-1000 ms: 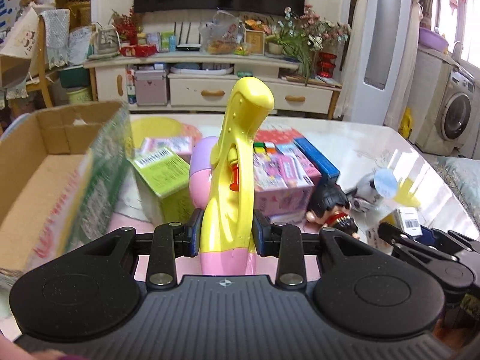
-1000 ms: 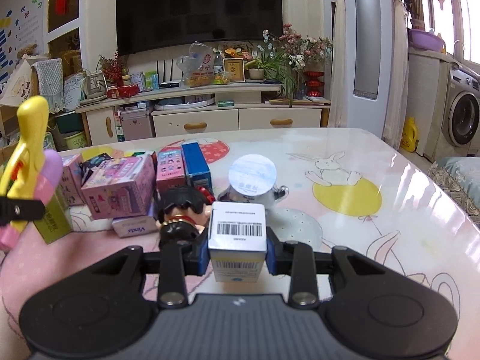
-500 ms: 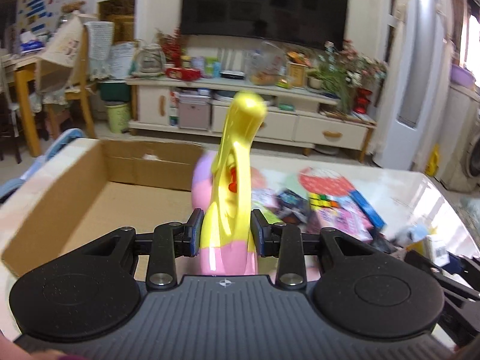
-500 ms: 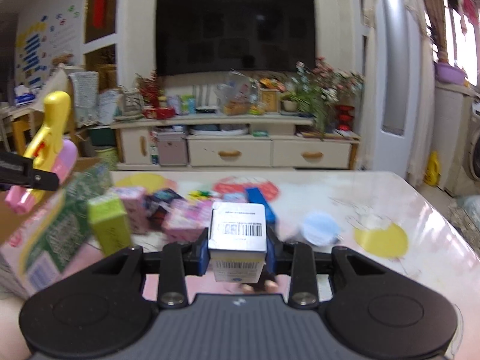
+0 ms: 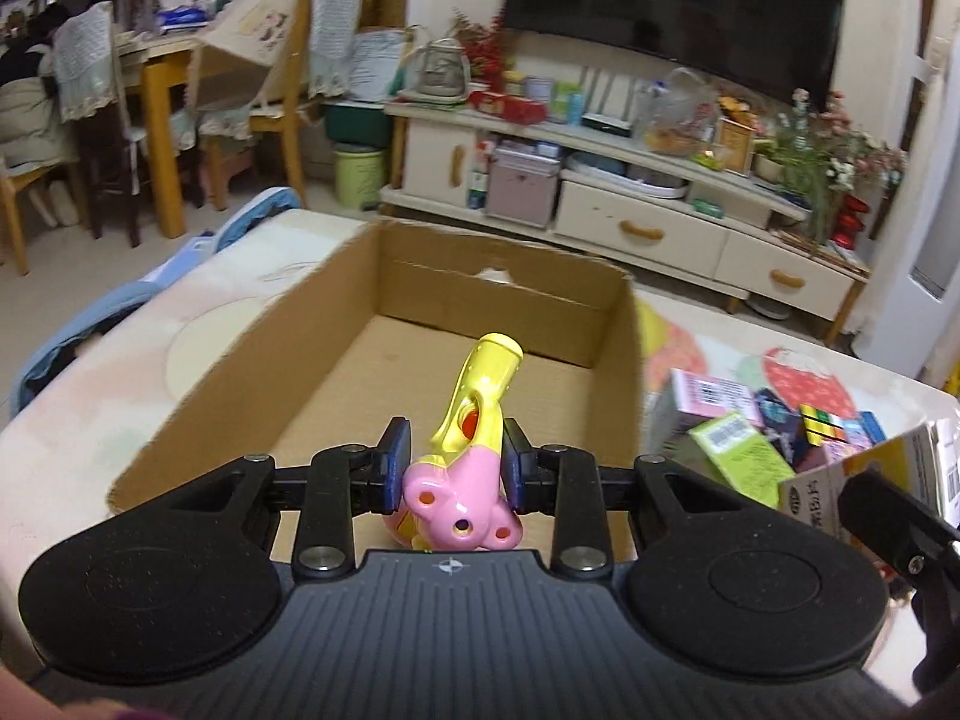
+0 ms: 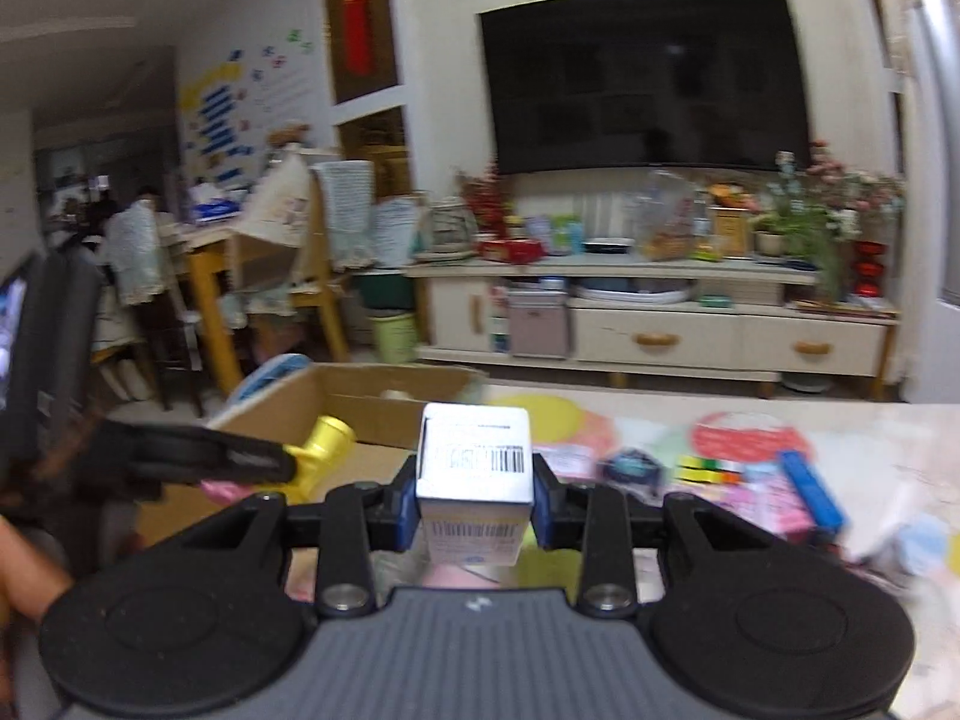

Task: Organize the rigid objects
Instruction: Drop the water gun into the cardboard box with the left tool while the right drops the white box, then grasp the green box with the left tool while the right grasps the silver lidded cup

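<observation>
While the open cardboard box [image 5: 480,354] sits left of the clutter of small boxes [image 5: 744,456] on the desk [image 5: 90,396], the left tongs [image 5: 456,468] clench a yellow-and-pink toy [image 5: 474,420] over it; the right tongs [image 6: 474,501] grip a white barcoded box [image 6: 477,456] beside.

The yellow-and-pink toy [image 5: 474,450] is glossy moulded plastic; the cardboard box [image 5: 336,360] is matt brown corrugated board; the small carton [image 6: 477,468] is smooth printed paperboard; the tabletop [image 5: 888,384] shines like polished stone
</observation>
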Motion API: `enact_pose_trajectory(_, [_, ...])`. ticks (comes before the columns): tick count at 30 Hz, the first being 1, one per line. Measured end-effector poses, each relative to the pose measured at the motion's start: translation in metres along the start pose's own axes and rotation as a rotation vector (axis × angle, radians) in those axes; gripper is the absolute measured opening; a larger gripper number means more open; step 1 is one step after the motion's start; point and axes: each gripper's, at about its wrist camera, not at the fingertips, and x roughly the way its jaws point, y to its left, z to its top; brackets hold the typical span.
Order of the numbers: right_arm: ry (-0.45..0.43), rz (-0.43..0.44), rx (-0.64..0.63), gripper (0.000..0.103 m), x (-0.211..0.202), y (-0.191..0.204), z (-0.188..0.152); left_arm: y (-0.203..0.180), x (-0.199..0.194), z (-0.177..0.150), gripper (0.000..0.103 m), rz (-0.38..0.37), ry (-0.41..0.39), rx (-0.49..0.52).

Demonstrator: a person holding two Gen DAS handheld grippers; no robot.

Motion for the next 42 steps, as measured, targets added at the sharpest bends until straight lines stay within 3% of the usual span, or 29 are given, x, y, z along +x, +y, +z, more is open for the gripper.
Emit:
enact_pose_trajectory(11, [0.034,0.149,0.010,0.034,0.028,0.027,0.007,0.013,0.006,0.006,0.038,0.077,0.027,-0.069])
enact_pose_trajectory(14, [0.048,0.179,0.011,0.034,0.034,0.036,0.006,0.012,0.000,0.005,0.048,0.091,0.013,-0.076])
enact_pose_trajectory(16, [0.065,0.202,0.011,0.034,0.039,0.040,0.005,0.012,0.001,0.004,0.065,0.100,0.012,-0.087])
enact_pose_trajectory(19, [0.088,0.207,0.013,0.035,0.043,0.044,0.002,0.011,0.002,0.003,0.076,0.114,0.012,-0.094])
enact_pose_trajectory(20, [0.094,0.207,0.013,0.040,0.043,0.044,0.001,0.010,0.001,0.003,0.081,0.116,0.010,-0.092])
enact_pose_trajectory(21, [0.095,0.206,0.017,0.053,0.042,0.044,0.001,0.009,0.001,0.003,0.092,0.116,0.006,-0.091])
enact_pose_trajectory(22, [0.089,0.207,0.024,0.059,0.040,0.044,0.000,0.007,-0.001,0.003,0.094,0.116,-0.001,-0.085])
enact_pose_trajectory(23, [0.081,0.205,0.028,0.066,0.039,0.043,0.000,0.005,-0.001,0.003,0.094,0.116,-0.009,-0.079])
enact_pose_trajectory(28, [0.050,0.147,0.014,0.073,0.027,0.040,-0.003,-0.005,-0.007,0.001,0.102,0.097,-0.032,-0.047])
enact_pose_trajectory(36, [0.003,0.005,-0.038,0.091,0.004,0.024,-0.015,-0.016,-0.011,-0.005,0.103,0.049,-0.041,-0.012])
enact_pose_trajectory(42, [-0.003,-0.059,-0.032,0.094,-0.007,0.003,-0.026,-0.018,-0.013,-0.007,0.103,0.010,-0.047,0.010])
